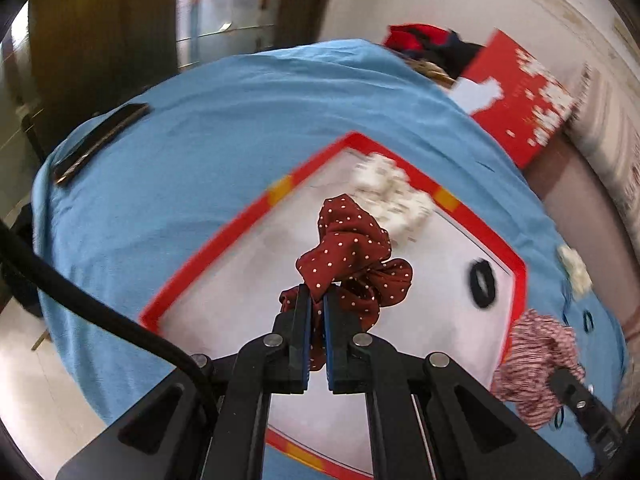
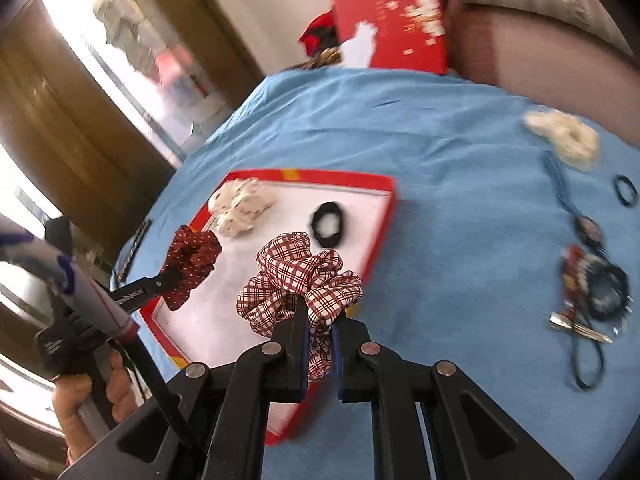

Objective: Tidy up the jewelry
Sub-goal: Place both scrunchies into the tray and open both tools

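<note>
My left gripper (image 1: 318,296) is shut on a dark red polka-dot scrunchie (image 1: 352,248) and holds it above the red-rimmed white tray (image 1: 224,232). My right gripper (image 2: 320,312) is shut on a red-and-white plaid scrunchie (image 2: 300,276) over the tray's near right edge (image 2: 380,232). The tray holds a white patterned scrunchie (image 2: 242,208) and a black hair tie (image 2: 328,224). The left gripper and polka-dot scrunchie (image 2: 190,260) also show in the right wrist view, and the plaid scrunchie (image 1: 536,364) in the left wrist view.
The blue cloth (image 2: 460,240) carries a cream scrunchie (image 2: 564,138), a thin black band (image 2: 625,190), a blue cord (image 2: 560,188) and a heap of bracelets and clips (image 2: 592,288) at right. A red box (image 2: 392,20) stands at the back. A dark phone-like slab (image 1: 100,140) lies far left.
</note>
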Motion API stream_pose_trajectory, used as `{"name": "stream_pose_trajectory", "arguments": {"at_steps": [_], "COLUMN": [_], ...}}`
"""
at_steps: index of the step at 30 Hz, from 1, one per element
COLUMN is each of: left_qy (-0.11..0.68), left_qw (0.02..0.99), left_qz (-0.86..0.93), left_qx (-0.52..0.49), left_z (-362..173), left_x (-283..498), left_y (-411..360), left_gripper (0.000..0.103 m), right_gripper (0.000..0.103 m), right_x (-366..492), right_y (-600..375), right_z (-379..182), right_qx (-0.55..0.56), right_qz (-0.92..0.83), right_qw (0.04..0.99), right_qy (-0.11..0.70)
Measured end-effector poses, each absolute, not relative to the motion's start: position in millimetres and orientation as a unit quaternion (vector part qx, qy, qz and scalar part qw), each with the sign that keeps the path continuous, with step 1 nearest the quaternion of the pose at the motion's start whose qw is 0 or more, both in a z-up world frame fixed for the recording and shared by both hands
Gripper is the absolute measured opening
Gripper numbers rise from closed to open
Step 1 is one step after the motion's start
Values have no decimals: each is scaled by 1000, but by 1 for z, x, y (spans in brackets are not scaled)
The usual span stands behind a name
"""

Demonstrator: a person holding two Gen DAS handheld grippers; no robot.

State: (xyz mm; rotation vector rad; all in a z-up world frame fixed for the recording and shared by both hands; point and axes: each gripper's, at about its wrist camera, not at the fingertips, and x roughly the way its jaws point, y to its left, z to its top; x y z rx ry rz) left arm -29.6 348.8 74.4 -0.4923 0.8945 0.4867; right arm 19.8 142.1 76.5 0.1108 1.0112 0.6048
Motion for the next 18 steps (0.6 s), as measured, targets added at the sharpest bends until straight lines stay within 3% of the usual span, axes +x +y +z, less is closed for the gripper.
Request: {"name": "stream_pose_trajectory", "arguments": {"at_steps": [11,13,18], "left_qy": [431,425,391], "left_qw": [826,828,839], "left_qz": [241,246,242], "left_qx": [-272,-270,-289], "left_z": [58,61,73], "left_x": [-36,-36,-46], "left_y": [373,372,370], "left_gripper": [7,7,21], "right_gripper": [13,22,46], "right_x": [46,45,38], "right_y": [190,191,180], "right_z": [35,34,50], "right_qx": [3,0,2], "right_qz": [258,252,256], "right_qw": [818,818,827], "right_qy": [514,518,500]}}
